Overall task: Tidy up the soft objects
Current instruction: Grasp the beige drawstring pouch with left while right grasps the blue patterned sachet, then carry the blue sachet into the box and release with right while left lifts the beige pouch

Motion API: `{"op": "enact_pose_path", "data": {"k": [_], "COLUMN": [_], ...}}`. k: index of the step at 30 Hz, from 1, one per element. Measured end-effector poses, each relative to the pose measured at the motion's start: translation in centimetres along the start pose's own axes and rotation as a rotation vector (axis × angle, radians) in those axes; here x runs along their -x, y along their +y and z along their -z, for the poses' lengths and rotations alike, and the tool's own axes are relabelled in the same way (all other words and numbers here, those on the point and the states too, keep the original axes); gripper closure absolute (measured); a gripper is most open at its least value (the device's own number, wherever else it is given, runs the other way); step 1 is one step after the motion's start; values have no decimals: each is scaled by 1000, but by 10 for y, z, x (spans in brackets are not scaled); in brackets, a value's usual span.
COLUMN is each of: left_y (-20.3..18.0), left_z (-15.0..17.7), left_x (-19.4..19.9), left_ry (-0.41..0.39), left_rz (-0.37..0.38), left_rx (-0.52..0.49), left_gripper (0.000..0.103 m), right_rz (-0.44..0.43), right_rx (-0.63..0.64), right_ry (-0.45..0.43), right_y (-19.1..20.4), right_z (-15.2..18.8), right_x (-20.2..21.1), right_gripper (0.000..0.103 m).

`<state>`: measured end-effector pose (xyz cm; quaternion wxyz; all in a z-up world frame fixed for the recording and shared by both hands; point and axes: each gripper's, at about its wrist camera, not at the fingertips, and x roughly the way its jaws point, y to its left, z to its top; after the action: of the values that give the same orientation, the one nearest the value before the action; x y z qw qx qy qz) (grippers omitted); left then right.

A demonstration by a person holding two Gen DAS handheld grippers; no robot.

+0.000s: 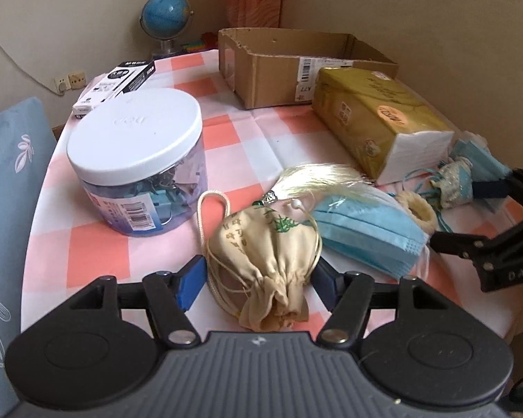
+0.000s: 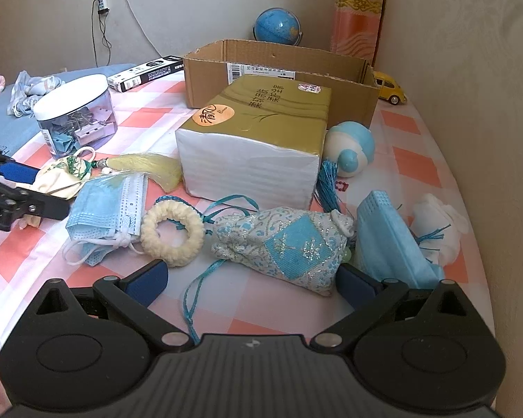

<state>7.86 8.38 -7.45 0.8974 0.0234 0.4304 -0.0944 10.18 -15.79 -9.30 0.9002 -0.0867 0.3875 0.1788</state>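
Left tongs (image 1: pixel 256 280) wide, straddling cream pouch (image 1: pixel 265 261) on table (image 1: pixel 247 132), pads clear of it. Right tongs (image 2: pixel 252 278) wide around blue pouch (image 2: pixel 289 247), just before tissue pack (image 2: pixel 254 142).

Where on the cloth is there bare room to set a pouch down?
Free: the checked cloth between the white-lidded jar, the cardboard box and the tissue pack. Crowded: the near strip with pouches and masks.
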Motion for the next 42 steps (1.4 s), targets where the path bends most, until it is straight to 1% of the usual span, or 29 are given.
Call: {"op": "enact_pose_path", "data": {"k": [4,8,10,13,17,22,24,27,28,30,33,34,35,39,42], "left_y": [2,2,2,2,1,1,1,2,2,2,3,3,3,4,2], "left_z": [-1,-1,-1,-2,-3,-4,-4,-4,-4,-4,-4,-4,-5,-8,-8], "left_x": [-1,-2,-2,-3,-4,-6,-6,-6,-6,-5,-1,0,2,13,23], "left_ry": [-5,-5,-6,-7,-6,-11,-12,-10,-10,-9,-5,-4,-3,-1,-12], "left_rz": [-1,-2,-2,-1,-2,-4,-3,0,3,6,15,16,17,30,22], "left_rx": [9,5,2,1,-4,-1,-3,0,-1,-1,-7,-15,-26,-62,-103], "left_gripper": [35,35,35,35,35,35,35,36,39,42,49,56,56,57,58], "right_rz": [15,-1,8,13,23,81,73,72,72,70,61,56,52,36,27], "right_rx": [11,-8,-20,-45,-45,-47,-56,-57,-57,-59,-57,-55,-52,-40,-28], "right_ry": [-17,-40,-47,-45,-44,-37,-29,-33,-31,-27,-22,-18,-17,-19,-27], "right_y": [0,-5,-8,-15,-12,-8,-9,-8,-7,-8,-8,-8,-8,-7,-7], "right_z": [-2,-7,-7,-9,-12,-16,-17,-18,-19,-20,-21,-21,-22,-24,-24], "right_x": [0,6,7,7,2,-9,-11,-10,-9,-9,-5,-3,0,10,20], "right_gripper": [0,1,4,12,12,12,13,21,25,30,36,37,38,47,50]}}
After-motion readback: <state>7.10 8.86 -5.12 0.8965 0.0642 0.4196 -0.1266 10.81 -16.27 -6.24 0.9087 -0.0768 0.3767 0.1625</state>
